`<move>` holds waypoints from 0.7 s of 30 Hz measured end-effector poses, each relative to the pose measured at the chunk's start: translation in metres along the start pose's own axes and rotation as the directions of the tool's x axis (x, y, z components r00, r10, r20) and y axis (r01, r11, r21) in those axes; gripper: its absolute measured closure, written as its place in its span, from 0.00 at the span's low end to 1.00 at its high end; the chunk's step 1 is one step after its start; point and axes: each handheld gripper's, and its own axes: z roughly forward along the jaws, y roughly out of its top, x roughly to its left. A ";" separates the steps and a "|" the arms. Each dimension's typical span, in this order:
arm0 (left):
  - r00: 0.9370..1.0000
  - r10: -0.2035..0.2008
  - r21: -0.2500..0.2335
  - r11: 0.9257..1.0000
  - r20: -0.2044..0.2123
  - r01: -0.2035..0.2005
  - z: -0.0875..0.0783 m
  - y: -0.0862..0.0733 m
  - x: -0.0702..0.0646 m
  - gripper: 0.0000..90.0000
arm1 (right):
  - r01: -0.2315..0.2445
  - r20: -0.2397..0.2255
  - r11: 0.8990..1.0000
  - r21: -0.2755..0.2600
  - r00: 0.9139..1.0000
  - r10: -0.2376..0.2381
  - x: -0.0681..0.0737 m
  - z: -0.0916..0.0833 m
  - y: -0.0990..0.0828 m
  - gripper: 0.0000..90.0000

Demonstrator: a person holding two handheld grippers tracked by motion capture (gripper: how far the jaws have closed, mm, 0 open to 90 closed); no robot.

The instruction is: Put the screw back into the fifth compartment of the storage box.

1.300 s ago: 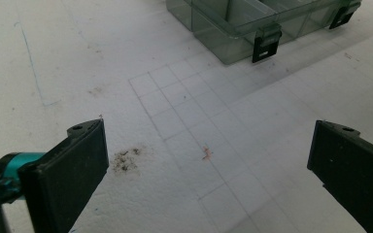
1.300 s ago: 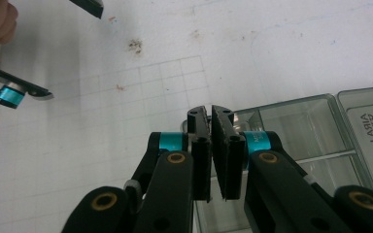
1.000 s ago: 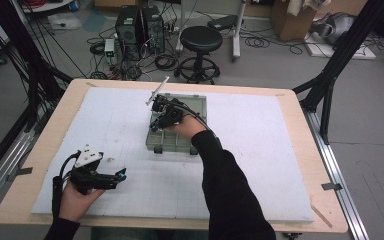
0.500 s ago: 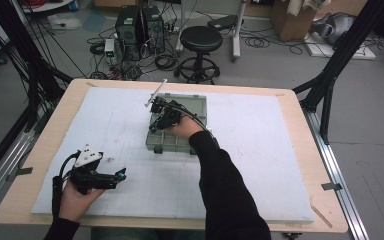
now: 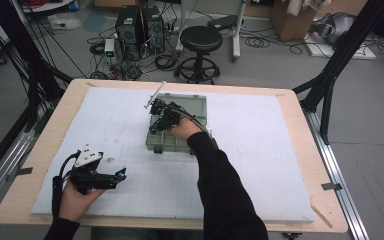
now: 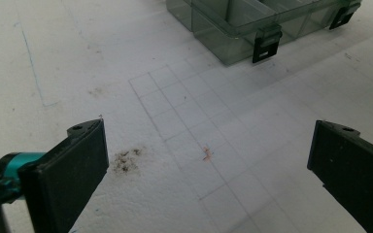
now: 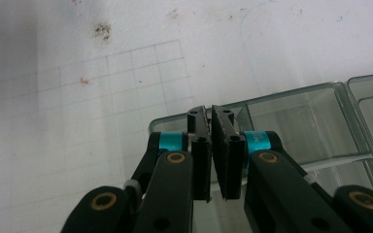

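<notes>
A clear greenish compartment box [image 5: 192, 107] lies in the middle of the white foam mat [image 5: 260, 150]. My right gripper [image 5: 154, 131] hangs over the box's left side, pointing toward the front left. In the right gripper view its jaws [image 7: 210, 112] are shut, with nothing visible between them, above the corner compartment of the box [image 7: 296, 121]. My left gripper [image 5: 121, 176] rests low at the front left of the mat, held in a hand. In the left gripper view it [image 6: 208, 130] stands wide open with bare mat between the jaws, and the box [image 6: 233, 19] with black latches [image 6: 266, 43] lies beyond.
A pencilled grid [image 6: 189, 121] and a dark smudge [image 6: 125, 161] mark the mat between my left gripper and the box. The wooden table edge [image 5: 55, 120] frames the mat. A stool [image 5: 200, 42] and computer cases [image 5: 140, 25] stand on the floor behind the table.
</notes>
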 end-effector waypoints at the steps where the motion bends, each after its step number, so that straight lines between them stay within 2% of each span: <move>1: 1.000 0.000 0.000 1.000 0.000 0.000 0.000 0.000 0.000 0.02 | -0.005 0.001 1.000 0.006 1.000 0.005 0.000 0.001 -0.001 0.96; 21: 1.000 -0.001 -0.003 1.000 0.000 0.001 0.000 0.000 0.000 0.02 | -0.012 0.003 1.000 0.017 1.000 0.012 -0.001 0.008 -0.005 0.96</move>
